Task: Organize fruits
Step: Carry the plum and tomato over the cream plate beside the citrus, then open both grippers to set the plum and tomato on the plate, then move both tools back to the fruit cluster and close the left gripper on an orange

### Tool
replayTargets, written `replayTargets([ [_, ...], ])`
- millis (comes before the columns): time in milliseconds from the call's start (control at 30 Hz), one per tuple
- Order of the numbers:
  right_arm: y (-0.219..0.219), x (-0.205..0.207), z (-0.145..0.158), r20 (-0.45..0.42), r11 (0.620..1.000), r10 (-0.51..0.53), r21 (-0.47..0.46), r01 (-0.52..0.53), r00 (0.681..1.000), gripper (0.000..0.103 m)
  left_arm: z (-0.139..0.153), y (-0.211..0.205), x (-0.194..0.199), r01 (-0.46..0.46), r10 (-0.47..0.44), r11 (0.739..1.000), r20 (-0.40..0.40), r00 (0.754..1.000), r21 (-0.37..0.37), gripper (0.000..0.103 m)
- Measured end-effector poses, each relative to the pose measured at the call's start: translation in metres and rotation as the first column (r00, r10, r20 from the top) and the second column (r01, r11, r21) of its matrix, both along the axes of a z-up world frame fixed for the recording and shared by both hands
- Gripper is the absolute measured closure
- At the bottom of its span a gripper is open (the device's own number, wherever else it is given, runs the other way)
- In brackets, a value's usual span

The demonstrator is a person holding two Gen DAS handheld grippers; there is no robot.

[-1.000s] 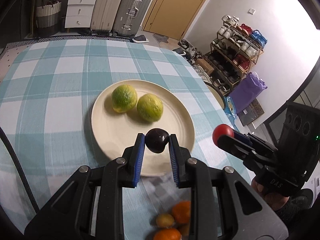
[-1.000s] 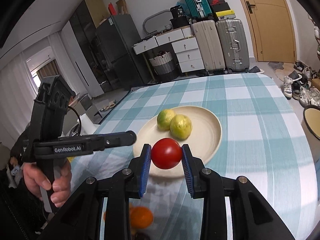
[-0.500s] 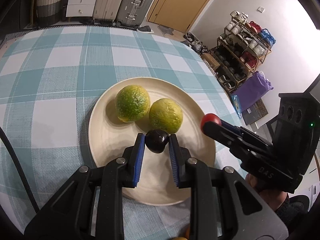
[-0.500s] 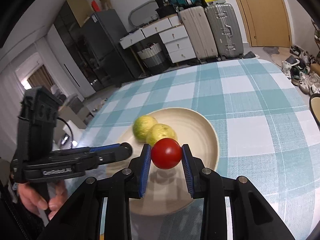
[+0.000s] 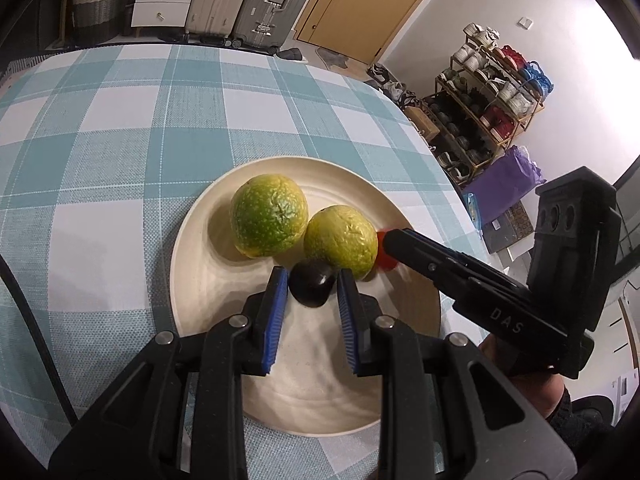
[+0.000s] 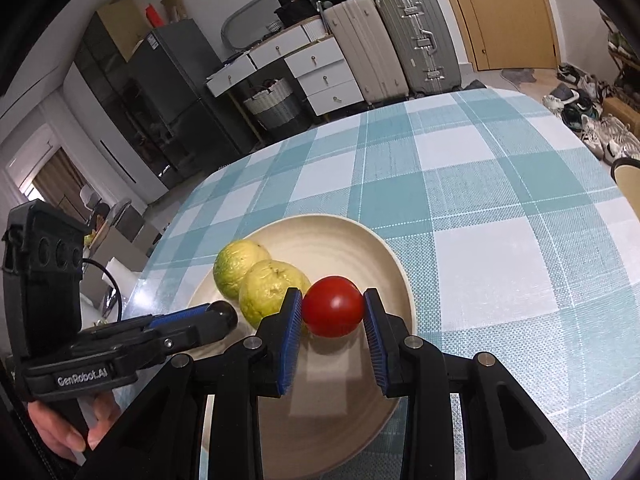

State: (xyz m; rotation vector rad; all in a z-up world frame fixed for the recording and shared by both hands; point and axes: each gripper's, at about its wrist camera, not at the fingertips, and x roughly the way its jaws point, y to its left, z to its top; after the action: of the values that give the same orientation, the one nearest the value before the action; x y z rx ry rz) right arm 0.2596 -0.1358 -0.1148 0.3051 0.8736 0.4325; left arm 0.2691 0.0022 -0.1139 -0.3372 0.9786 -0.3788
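Both tools have come down over the plate [image 5: 192, 240]: left tool [image 5: 312, 286] grips a dark plum [image 5: 313, 282], right tool [image 6: 332, 308] clamps a tomato [image 6: 333, 306], beside 2 green fruits [image 5: 269, 221].

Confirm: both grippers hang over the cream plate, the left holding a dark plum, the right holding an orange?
Not quite. The right gripper holds a red tomato, as the right wrist view shows. The left gripper does hold a dark plum, over the cream plate.
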Motion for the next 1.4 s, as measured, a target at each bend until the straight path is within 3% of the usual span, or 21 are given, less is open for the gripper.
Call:
replayTargets([
  [133,0.0,0.003,-0.002,-0.002,1.0,-0.001,0.006,0.001,1.0,0.069,0.005,0.001,-0.003,0.0,0.0,1.0,0.014,1.0,0.004,0.081],
  [167,0.0,0.003,-0.002,-0.002,1.0,0.004,0.012,-0.004,1.0,0.066,0.007,0.001,-0.004,-0.003,0.003,1.0,0.017,1.0,0.006,0.079],
  [233,-0.003,0.0,0.002,0.018,1.0,-0.004,0.023,0.004,1.0,0.049,0.011,0.003,-0.008,-0.008,0.008,1.0,0.023,1.0,-0.002,0.075],
  [367,-0.012,-0.012,0.017,0.07,0.999,-0.032,0.026,0.03,0.997,0.048,0.021,0.007,-0.018,-0.023,0.023,1.0,0.046,0.999,0.005,0.074],
  [467,-0.018,-0.023,0.026,0.085,0.999,-0.044,0.032,0.042,0.995,0.041,0.027,0.007,-0.028,-0.023,0.022,1.0,0.056,0.998,0.017,0.073],
  [800,-0.021,-0.065,0.053,0.15,0.998,-0.06,-0.008,0.062,0.987,0.032,0.048,0.004,-0.071,-0.063,0.052,0.993,0.11,0.993,0.1,0.068],
  [900,-0.019,-0.077,0.06,0.162,0.998,-0.059,-0.015,0.062,0.985,0.023,0.054,0.003,-0.085,-0.082,0.066,0.988,0.127,0.99,0.127,0.054],
  [967,-0.019,-0.085,0.065,0.177,0.998,-0.053,-0.012,0.056,0.983,0.022,0.059,0.003,-0.096,-0.103,0.081,0.984,0.149,0.986,0.144,0.046],
  [1067,-0.016,-0.099,0.071,0.196,0.999,-0.043,-0.014,0.046,0.98,0.017,0.066,0.003,-0.112,-0.117,0.089,0.982,0.177,0.98,0.151,0.041],
  [1200,-0.012,-0.117,0.076,0.211,0.999,-0.027,-0.025,0.033,0.977,0.016,0.072,0.003,-0.128,-0.139,0.104,0.975,0.199,0.974,0.171,0.023],
  [1400,-0.01,-0.139,0.078,0.215,0.999,-0.019,-0.027,0.025,0.976,0.01,0.075,0.005,-0.15,-0.186,0.145,0.959,0.197,0.97,0.212,0.017],
])
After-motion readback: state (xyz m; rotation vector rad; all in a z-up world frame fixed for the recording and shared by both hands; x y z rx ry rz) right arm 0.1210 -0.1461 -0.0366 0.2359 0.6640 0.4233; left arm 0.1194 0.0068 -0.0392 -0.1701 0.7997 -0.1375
